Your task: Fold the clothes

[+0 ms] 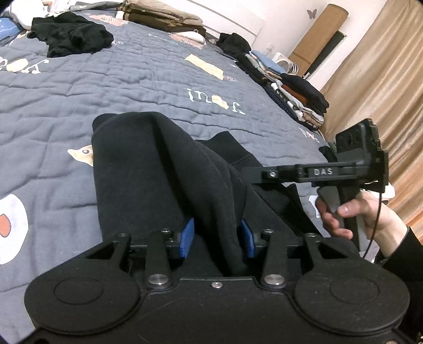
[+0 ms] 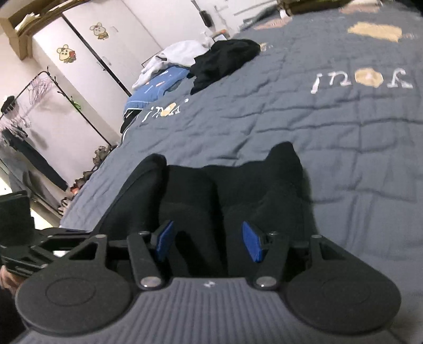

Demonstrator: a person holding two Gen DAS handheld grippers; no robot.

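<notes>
A black garment point(image 1: 148, 169) lies bunched on the grey quilted bed point(image 1: 105, 87). One thick fold of it rises as a ridge straight out of my left gripper point(image 1: 217, 238), whose blue pads point(image 1: 187, 238) press on it from both sides. In the right wrist view the same black garment point(image 2: 238, 190) lies under and between the blue pads point(image 2: 252, 244) of my right gripper point(image 2: 208, 242), which stands open, its pads clear of the cloth. A hand point(image 1: 343, 211) holds that gripper's handle at the right of the left wrist view.
A loose black heap point(image 1: 71, 37) lies at the far left of the bed. Folded stacks point(image 1: 298, 95) line its right edge, with beige folded items point(image 1: 158, 16) at the back. A curtain point(image 1: 383, 79) hangs on the right. A clothes rack point(image 2: 31, 111) and wardrobe point(image 2: 105, 39) stand beyond the bed.
</notes>
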